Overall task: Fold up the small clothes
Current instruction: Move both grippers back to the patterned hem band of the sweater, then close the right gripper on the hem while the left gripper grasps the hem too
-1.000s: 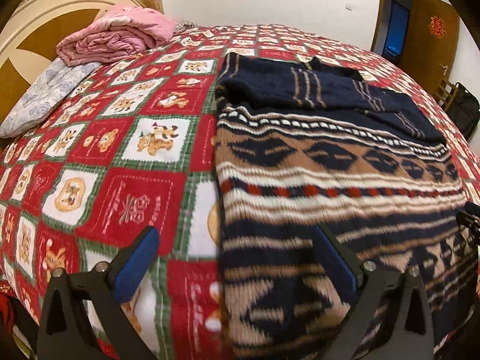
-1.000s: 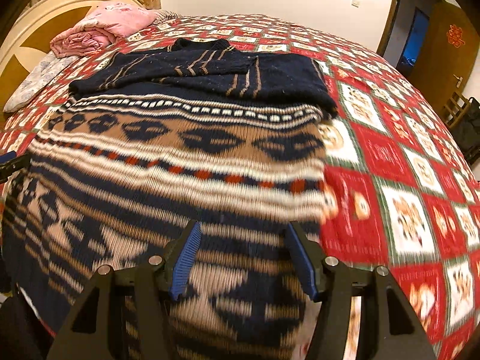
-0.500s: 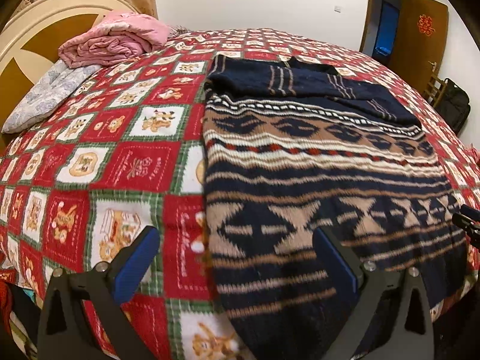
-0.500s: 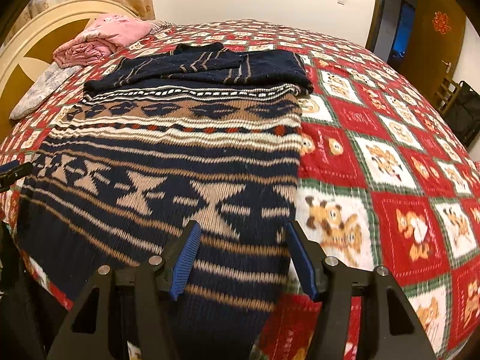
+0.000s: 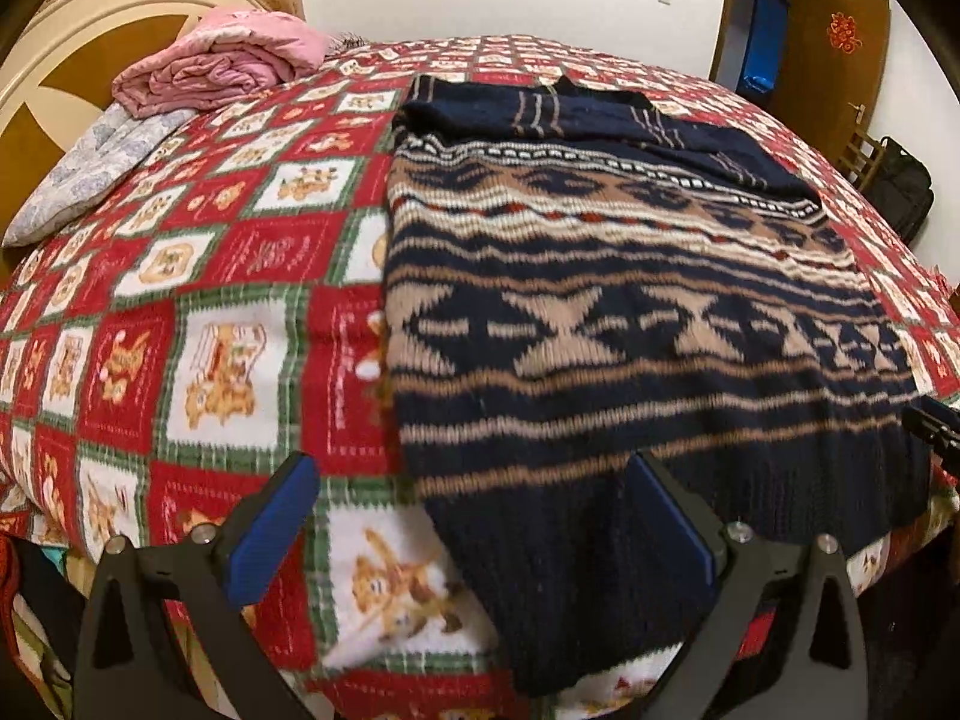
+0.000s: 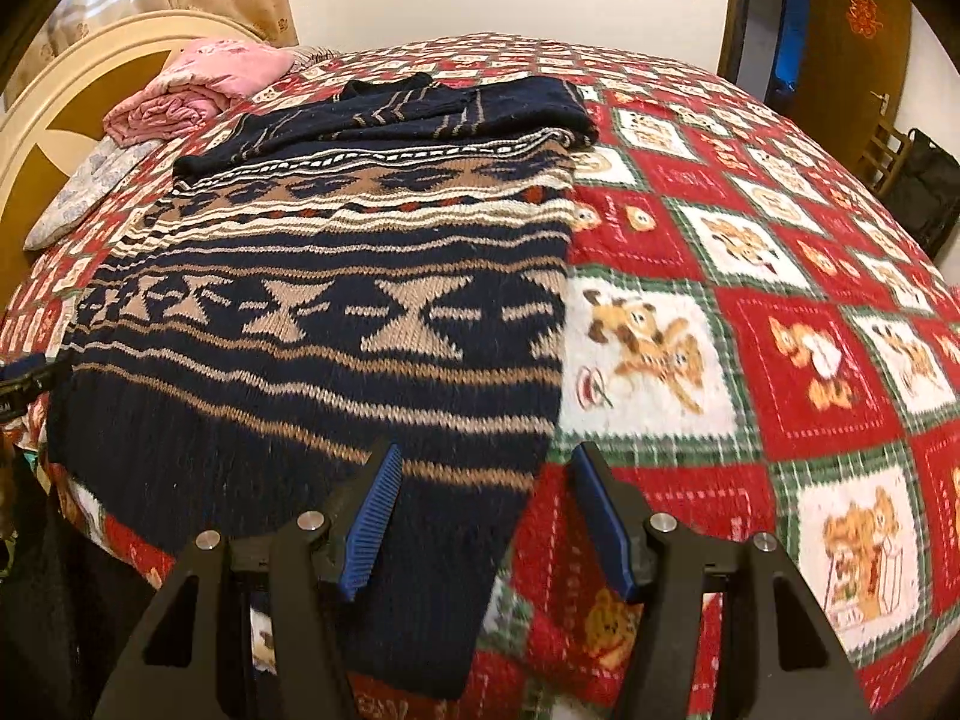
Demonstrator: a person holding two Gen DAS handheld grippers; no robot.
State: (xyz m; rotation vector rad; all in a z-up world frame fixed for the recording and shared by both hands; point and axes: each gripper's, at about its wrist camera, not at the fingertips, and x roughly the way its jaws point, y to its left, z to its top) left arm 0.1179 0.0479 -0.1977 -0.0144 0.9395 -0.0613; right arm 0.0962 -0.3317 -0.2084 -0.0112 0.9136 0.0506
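A navy knitted sweater (image 5: 600,312) with tan and white bands lies flat on the bed, its dark sleeves folded across its top. My left gripper (image 5: 471,480) hovers open over the sweater's near left corner, with nothing between its blue pads (image 5: 270,534). In the right wrist view the same sweater (image 6: 330,312) fills the left half. My right gripper (image 6: 489,456) is open above its near right corner and holds nothing. Each gripper's tip shows at the edge of the other's view: the right gripper (image 5: 930,426) and the left gripper (image 6: 24,378).
A red, white and green checked quilt (image 5: 210,300) covers the bed. A folded pink blanket (image 5: 222,60) and a grey pillow (image 5: 90,174) lie by the cream headboard at the far left. A black bag (image 6: 924,192) stands by the wooden door at the right.
Both grippers have drawn back toward the bed's near edge, so the sweater's hem and lower corners now come into view. Both stayed open and empty. The sweater has not shifted.
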